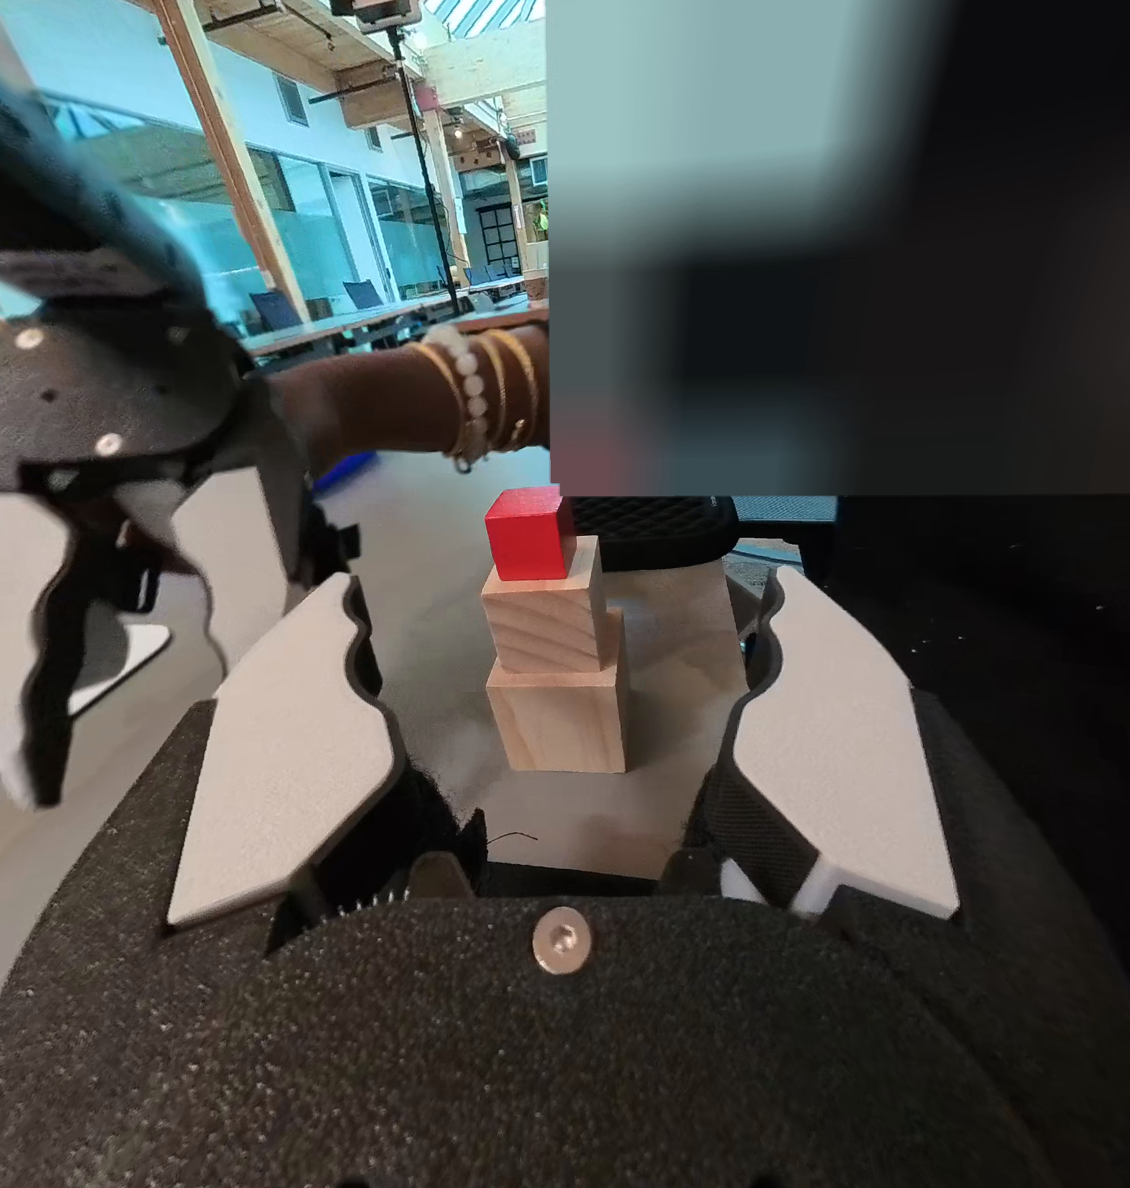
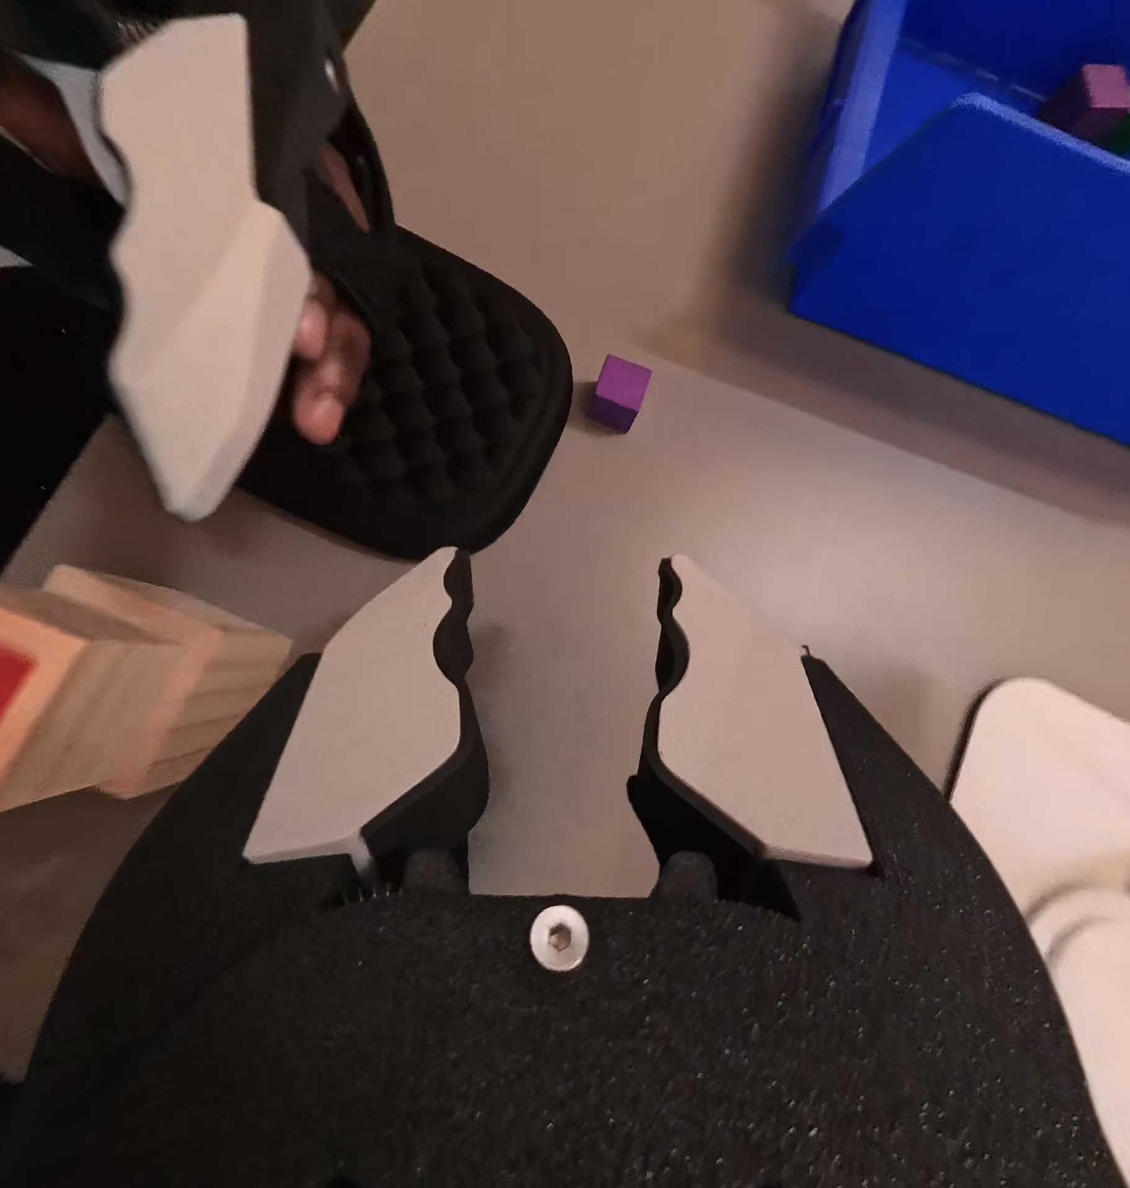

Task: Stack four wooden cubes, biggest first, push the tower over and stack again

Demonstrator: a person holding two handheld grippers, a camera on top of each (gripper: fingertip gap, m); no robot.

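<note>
Left gripper [image 1: 565,643]: jaws spread wide, grasping nothing. A stack of blocks stands on the grey table [image 1: 421,643] between the two white fingers without touching either pad; clear gaps show on both sides. Bottom of the stack: large pale wooden cube [image 1: 559,720]. On it, set slightly askew, a smaller pale wooden cube [image 1: 543,623]. On top, a small red painted cube [image 1: 527,537], sitting toward the left edge of the block under it. Behind the stack, a black case with an egg-crate foam lining [image 1: 652,524] lies on the table.

Right gripper [image 2: 565,566]: jaws partly open, bare table between the fingers, nothing gripped. In the left wrist view this gripper shows blurred at upper left, held up off the table and off to the side of the stack. The wrist behind it wears gold and bead bracelets [image 1: 485,392].

From the right wrist view: stack at the left edge, blurred. Beyond the fingertips, the black foam-lined case, with the left gripper in front of it. Just past the case's corner, a small purple cube [image 2: 620,392] sits alone on the table. Far right, a blue plastic bin [image 2: 974,257] holding more coloured blocks.
</note>
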